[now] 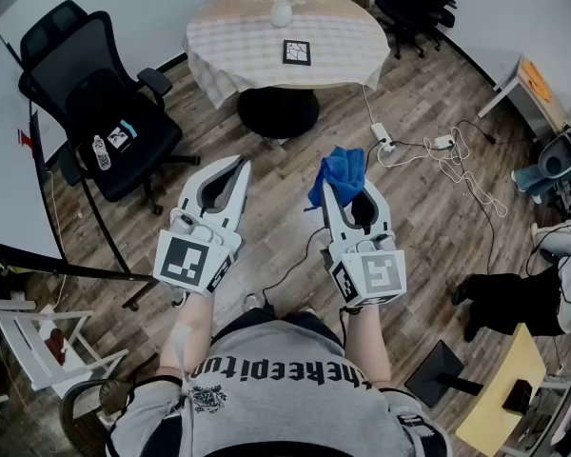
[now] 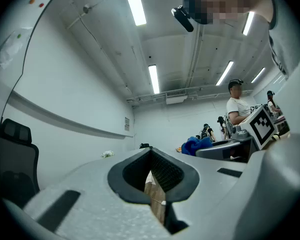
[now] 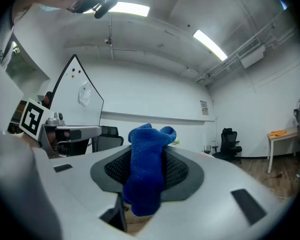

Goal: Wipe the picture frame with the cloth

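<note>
Right gripper (image 1: pixel 347 185) jaws clamp a crumpled blue cloth (image 1: pixel 340 171); left gripper (image 1: pixel 238 166) jaws closed, empty. Black-bordered picture frame (image 1: pixel 297 52) lies flat near the round table's (image 1: pixel 228 46) front edge.

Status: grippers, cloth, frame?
Left gripper empty, jaws near shut; right gripper shut on blue cloth. Picture frame on round table ahead, out of contact. Cables on floor, right of path.
</note>
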